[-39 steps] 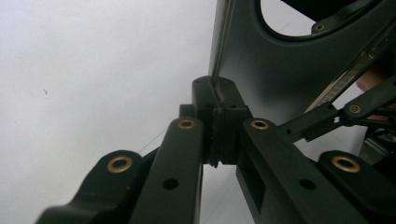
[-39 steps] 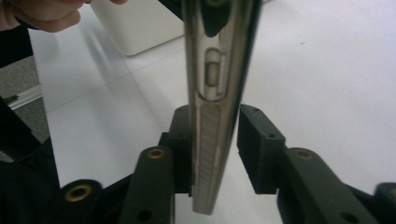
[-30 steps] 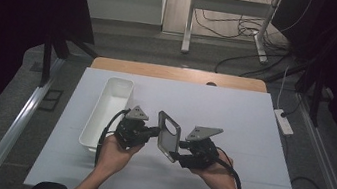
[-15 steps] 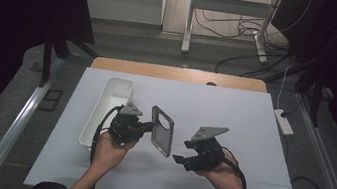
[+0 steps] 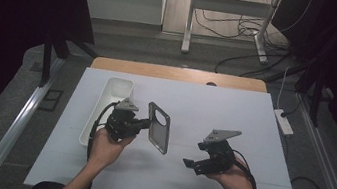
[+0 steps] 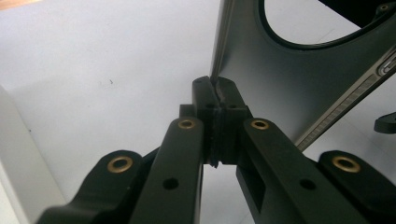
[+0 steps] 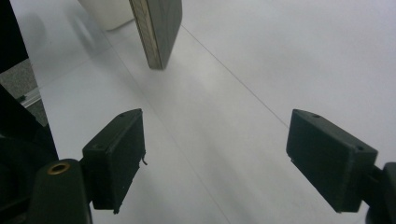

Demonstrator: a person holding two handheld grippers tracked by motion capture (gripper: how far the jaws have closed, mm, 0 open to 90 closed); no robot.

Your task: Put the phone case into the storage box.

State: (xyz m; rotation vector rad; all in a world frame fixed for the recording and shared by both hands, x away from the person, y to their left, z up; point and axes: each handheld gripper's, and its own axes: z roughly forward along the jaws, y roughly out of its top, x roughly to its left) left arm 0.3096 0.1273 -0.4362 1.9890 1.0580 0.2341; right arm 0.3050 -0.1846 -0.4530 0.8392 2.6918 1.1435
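My left gripper (image 5: 144,123) had its jaws pinched tight on the edge of the dark phone case (image 5: 158,127), holding it upright above the white table (image 5: 234,114), just at three o'clock from the white tray (image 5: 106,105). My right gripper (image 5: 188,163) sat well apart at four o'clock from the case, its jaws having just been opening, nothing between them.

Phone case (image 5: 158,133) – matt, seemingly plastic; tray (image 5: 106,108) – smooth plastic.
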